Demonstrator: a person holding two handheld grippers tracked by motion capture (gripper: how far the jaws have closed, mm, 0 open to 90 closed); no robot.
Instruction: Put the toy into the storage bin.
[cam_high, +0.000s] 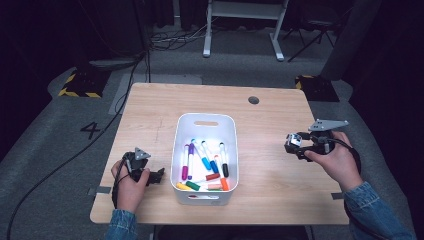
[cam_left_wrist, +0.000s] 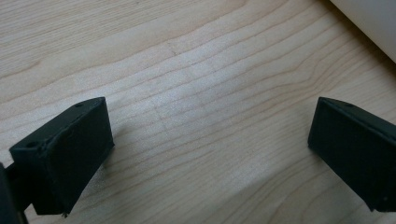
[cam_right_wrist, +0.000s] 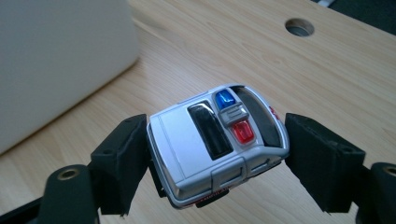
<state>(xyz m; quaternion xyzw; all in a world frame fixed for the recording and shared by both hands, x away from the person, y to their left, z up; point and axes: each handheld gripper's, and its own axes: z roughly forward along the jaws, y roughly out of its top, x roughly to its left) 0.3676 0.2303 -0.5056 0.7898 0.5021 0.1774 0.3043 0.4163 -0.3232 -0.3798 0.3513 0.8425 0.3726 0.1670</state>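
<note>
Two hand-held grippers at a light wooden table (cam_high: 150, 107), listed from left to right. Left gripper (cam_high: 156, 176): held low at the table's near left corner, just left of the bin; in the left gripper view (cam_left_wrist: 210, 154) its black jaws stand spread wide apart over bare wood grain, nothing between them, a corner of the white bin showing at upper right. White plastic bin (cam_high: 205, 120): centre of the table, rectangular, slot handle in its far wall, holding a loose lot of coloured markers (cam_high: 205, 167) in purple, blue, black, red, green, orange and yellow. Right gripper (cam_high: 291, 143): held above the table's right half, well apart from the bin, grey three-cornered plate on top. Toy police car (cam_right_wrist: 217, 142): silver body, black roof panel, blue and red roof lights, pinched between the right gripper's jaws and raised off the tabletop, also seen in the high view (cam_high: 293, 142). Round cable hole (cam_high: 253, 100): far right part of the table.
</note>
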